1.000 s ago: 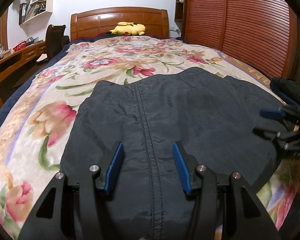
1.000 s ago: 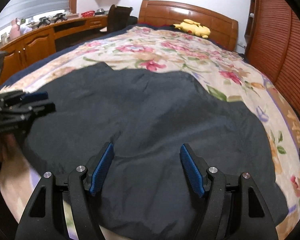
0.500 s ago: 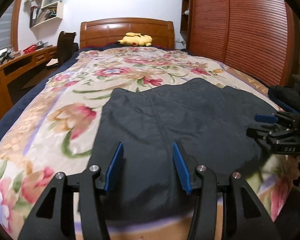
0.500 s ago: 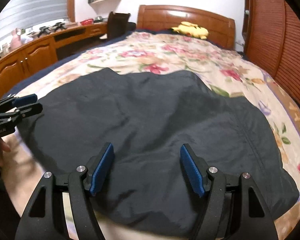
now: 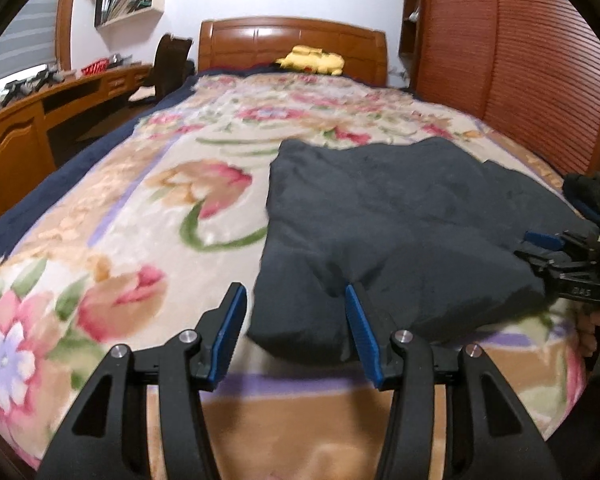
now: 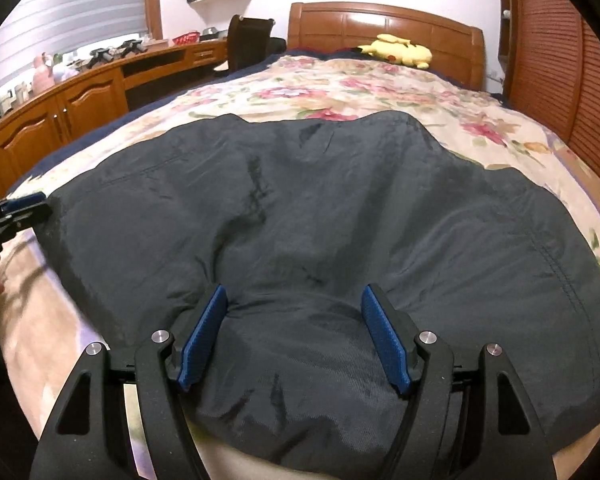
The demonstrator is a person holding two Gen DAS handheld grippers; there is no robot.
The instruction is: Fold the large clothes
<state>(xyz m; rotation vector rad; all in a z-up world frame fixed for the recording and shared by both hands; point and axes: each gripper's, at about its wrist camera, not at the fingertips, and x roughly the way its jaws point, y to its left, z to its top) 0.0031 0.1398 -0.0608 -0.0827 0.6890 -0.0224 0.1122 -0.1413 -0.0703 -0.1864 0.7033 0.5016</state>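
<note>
- Presently, left wrist view: a dark garment (image 5: 400, 232) is seen spread on the floral blanket (image 5: 132, 216) of the bed, toward the side by the slatted wardrobe doors (image 5: 520, 60).
- The left gripper (image 5: 296, 332) is held with jaws spread, framing the near left corner of the garment; no cloth is pinched, and contact between the pads and the fabric cannot be made out.
- The right gripper (image 5: 556, 252) is cut off at the picture's edge, so its jaw state cannot be read from this side. Soft blur is noted across the blanket.
- A yellow plush toy (image 5: 312, 60) is recorded by the wooden headboard (image 5: 292, 40), well apart from the work.
- Right wrist view: the garment (image 6: 320, 220) fills the middle of the frame, its near hem bunched into a low ridge.
- The right gripper (image 6: 292, 332) is seen parted, one blue pad on either side of that ridge, resting at the cloth but not closed on it.
- The left gripper (image 6: 16, 212) is glimpsed only as fingertips beside the garment's far left edge.
- Step judged: the near hem is being lined up for a first fold, none yet made.
- Next move judged: both jaws to be closed on the hem, which is then to be lifted and carried toward the headboard.
- Type of garment, sleeves and underside are hidden.
</note>
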